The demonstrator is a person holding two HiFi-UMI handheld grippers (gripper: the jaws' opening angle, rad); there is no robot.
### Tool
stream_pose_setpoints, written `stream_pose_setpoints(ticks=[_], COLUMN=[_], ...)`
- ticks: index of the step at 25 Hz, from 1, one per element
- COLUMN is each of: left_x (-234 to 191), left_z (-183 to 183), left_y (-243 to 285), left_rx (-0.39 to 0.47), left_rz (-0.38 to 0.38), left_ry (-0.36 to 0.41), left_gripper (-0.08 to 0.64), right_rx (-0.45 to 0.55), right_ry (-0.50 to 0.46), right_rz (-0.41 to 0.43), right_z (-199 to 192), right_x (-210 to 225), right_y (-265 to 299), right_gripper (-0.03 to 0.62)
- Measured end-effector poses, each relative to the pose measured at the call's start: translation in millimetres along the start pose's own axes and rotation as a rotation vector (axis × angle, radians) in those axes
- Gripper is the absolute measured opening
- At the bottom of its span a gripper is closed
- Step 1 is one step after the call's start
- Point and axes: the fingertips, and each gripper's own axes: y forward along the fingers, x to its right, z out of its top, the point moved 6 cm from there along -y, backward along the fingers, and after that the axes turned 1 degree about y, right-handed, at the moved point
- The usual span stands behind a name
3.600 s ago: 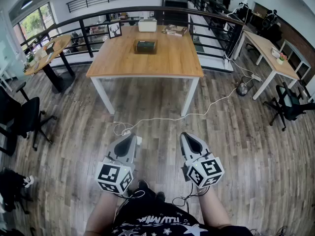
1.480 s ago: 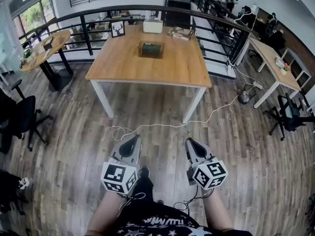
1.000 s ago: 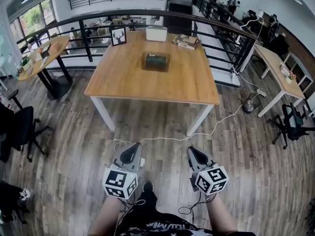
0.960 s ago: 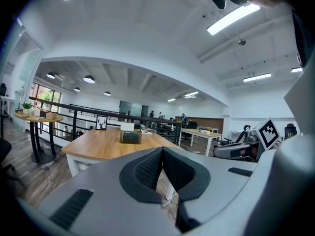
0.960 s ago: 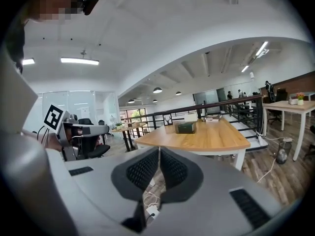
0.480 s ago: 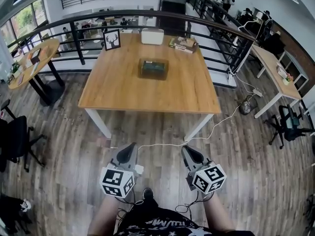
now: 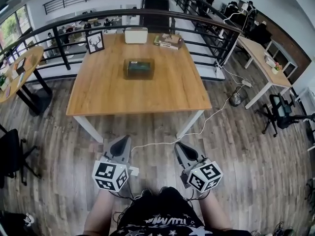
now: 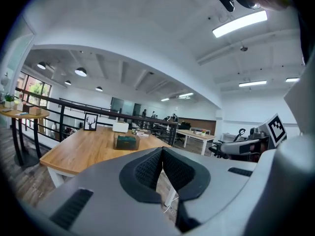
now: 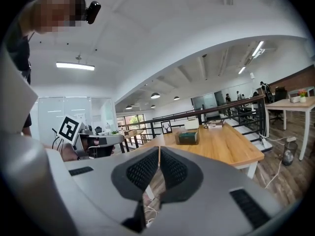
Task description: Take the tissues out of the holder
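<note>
Well ahead of both my grippers, beyond their tips, the dark, boxy tissue holder sits on the smooth pale-wood table. My left gripper and right gripper are both pressed closed. Their ribbed black pads meet tip to tip with nothing between them.

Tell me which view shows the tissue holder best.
The head view: the tissue holder is seen from above, its whole top visible. The left gripper view and right gripper view show it only side-on, small and distant.
</note>
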Motion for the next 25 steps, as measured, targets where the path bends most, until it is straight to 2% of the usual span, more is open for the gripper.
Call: stream_pose_setpoints(ticks=[7,14,18,25], left_x=[7.2,-20.4,-35.9,-60.2], left_z=[-5.9,3.7,13.4,17.8], left_y=[18.3,46.4,78.6,149.2], left_rx=[-0.002,-0.005,-0.014,-0.06], left_rz=[0.008,0.081,0.106,0.134], left_ry=[0.005,0.011,0.01,-0.017], left_gripper=[0.014,0.014,0.014,0.014], right_rx=[0.015,0.024,0.011,-0.01], right_ry=[0.005,-0.013,0.006,0.085], right_rz=[0.003,0.102,0.082,0.095], right_z=[1.0,16.1,25.3,37.5], right_x=[24.6,41.5,73.8,139.8], right_y=[16.1,72.7,107.9,165.4], right_gripper=[0.02,0.02,0.02,0.02])
